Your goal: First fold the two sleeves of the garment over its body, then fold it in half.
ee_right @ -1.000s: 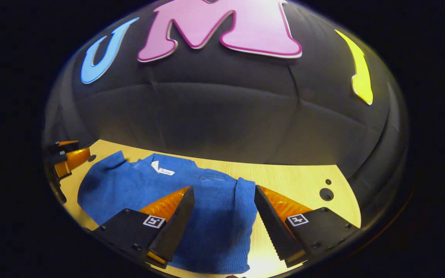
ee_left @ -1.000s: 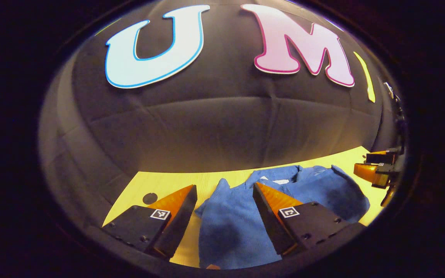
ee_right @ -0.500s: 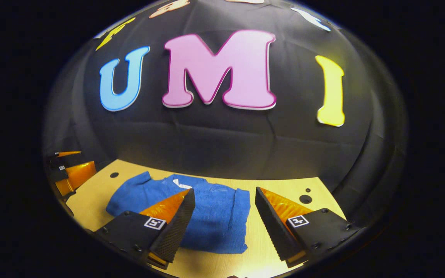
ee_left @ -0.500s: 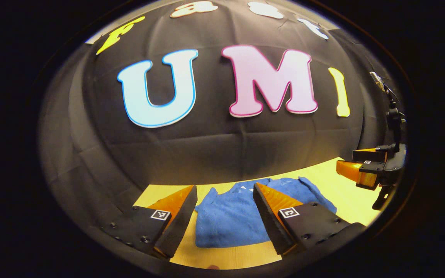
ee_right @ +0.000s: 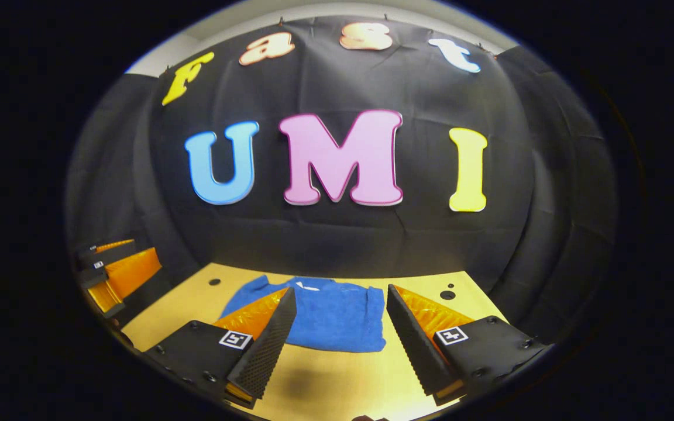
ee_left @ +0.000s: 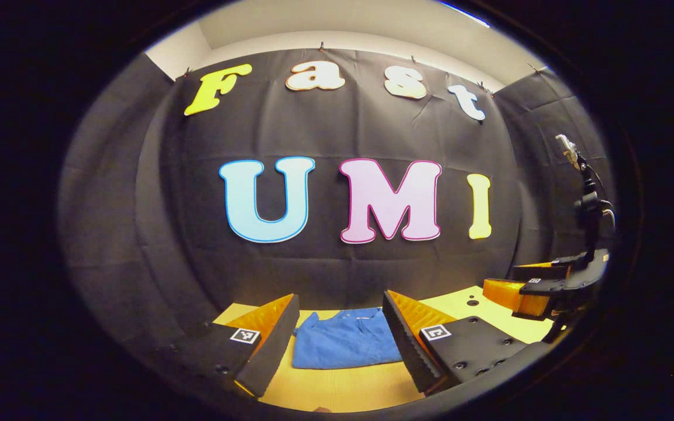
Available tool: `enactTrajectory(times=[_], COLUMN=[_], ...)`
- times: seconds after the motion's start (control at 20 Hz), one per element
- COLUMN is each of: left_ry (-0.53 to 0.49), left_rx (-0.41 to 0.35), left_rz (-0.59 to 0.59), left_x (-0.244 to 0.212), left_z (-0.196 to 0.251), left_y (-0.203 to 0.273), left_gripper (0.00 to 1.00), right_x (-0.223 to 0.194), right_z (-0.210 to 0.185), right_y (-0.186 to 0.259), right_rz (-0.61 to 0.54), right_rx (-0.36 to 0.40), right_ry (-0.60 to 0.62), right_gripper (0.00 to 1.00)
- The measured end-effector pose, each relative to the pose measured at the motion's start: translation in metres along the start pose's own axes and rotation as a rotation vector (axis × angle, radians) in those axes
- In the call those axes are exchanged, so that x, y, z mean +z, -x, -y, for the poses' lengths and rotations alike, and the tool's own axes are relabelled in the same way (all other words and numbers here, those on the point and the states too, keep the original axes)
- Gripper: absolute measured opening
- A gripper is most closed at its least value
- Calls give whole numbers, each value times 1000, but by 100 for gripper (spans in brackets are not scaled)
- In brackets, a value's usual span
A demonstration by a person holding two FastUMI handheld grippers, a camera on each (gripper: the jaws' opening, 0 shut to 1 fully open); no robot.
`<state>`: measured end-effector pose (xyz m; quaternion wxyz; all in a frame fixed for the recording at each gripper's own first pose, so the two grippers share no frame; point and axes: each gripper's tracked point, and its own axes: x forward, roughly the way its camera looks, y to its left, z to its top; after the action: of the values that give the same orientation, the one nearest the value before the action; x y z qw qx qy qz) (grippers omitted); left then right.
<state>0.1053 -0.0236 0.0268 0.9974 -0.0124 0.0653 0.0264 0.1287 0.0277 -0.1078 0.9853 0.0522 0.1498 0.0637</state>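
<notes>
A blue knitted garment (ee_left: 346,345) lies folded into a compact rectangle on the light wooden table (ee_left: 343,386). In the right gripper view the garment (ee_right: 331,318) shows its collar and white label at the far edge. My left gripper (ee_left: 340,324) hangs open above the table's near side, well back from the cloth, with nothing between its fingers. My right gripper (ee_right: 340,318) is open too, raised and back from the garment. The right gripper (ee_left: 539,289) also appears at the right edge of the left gripper view; the left gripper (ee_right: 116,272) appears at the left edge of the right gripper view.
The table (ee_right: 325,380) has small round holes (ee_right: 447,295) near its far right corner and one hole (ee_right: 214,282) at the far left. The black cloth wall rises right behind the table. A dark stand with cables (ee_left: 585,204) is at the right.
Both grippers have pulled back and up from the garment, which now looks smaller and farther off. Both stayed open. The garment lies as it did.
</notes>
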Motion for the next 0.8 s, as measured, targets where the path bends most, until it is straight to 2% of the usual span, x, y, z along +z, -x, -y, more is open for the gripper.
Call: enactTrajectory(times=[0.05, 0.1, 0.15, 0.35, 0.4, 0.55, 0.75, 0.8], left_ry=[-10, -9, -4, -3, 4, 51, 15, 11], left_rx=[17, 16, 8, -30, -30, -54, -56, -61], left_rz=[7, 10, 18, 49, 47, 72, 152, 151], left_x=[4, 5, 7, -2, -5, -5, 8, 5], left_z=[-5, -3, -2, -1, -3, 0, -5, -2], left_y=[19, 35, 50, 96, 106, 127, 142, 141], left_gripper=[85, 79, 82, 82, 86, 82, 82, 86], right_x=[7, 12, 13, 12, 14, 20, 27, 29], right_z=[-12, -22, -31, -60, -65, -74, -86, -84], right_y=[20, 38, 55, 107, 114, 129, 142, 144], right_rz=[31, 59, 76, 129, 147, 193, 218, 220], right_rx=[23, 41, 54, 69, 68, 53, 62, 60], right_ry=[3, 11, 16, 44, 52, 79, 33, 32], right_gripper=[98, 98, 97, 97, 97, 97, 96, 97])
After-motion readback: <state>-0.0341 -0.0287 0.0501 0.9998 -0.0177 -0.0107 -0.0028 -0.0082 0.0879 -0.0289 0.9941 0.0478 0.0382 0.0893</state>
